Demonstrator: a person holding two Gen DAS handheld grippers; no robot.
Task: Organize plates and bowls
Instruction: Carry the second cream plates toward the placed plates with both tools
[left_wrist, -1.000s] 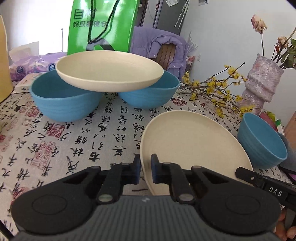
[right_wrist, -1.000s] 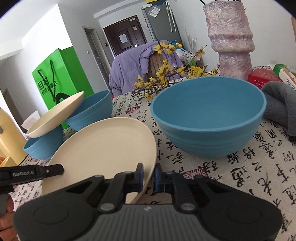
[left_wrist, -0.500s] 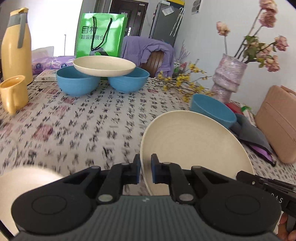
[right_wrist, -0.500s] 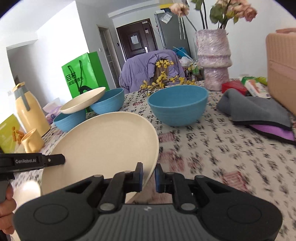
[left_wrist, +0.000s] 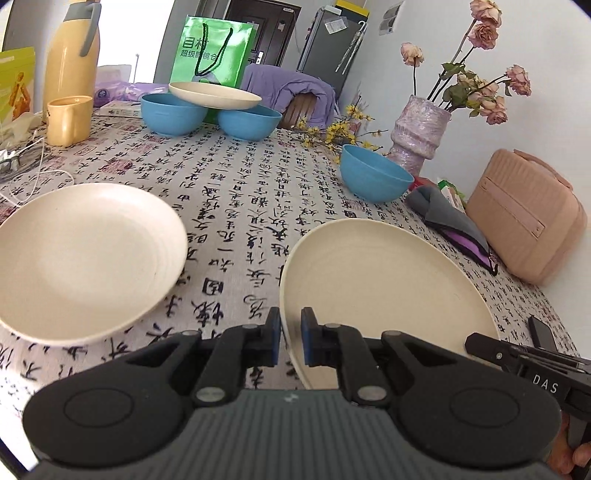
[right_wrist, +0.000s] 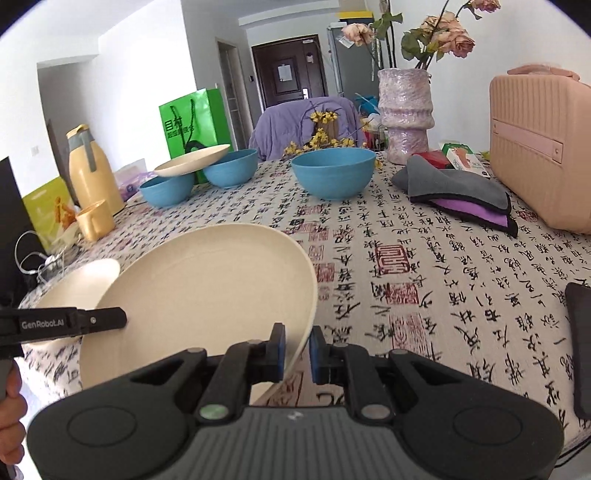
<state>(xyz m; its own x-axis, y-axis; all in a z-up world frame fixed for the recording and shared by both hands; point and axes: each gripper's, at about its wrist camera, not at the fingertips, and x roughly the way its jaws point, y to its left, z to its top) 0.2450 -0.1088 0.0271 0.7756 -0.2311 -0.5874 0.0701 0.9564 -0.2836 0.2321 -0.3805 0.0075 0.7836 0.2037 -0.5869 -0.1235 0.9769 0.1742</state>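
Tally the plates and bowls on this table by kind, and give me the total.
Cream plates: 3. One held by both grippers, one lying on the tablecloth, one resting across two bowls.
Blue bowls: 3. Two at the far end, one near the vase.
Total: 6.

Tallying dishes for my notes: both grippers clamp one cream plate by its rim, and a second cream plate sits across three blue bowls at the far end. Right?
Not quite. The far cream plate bridges two blue bowls, not three, as the left wrist view shows. The third blue bowl stands apart by the vase. The rest holds.
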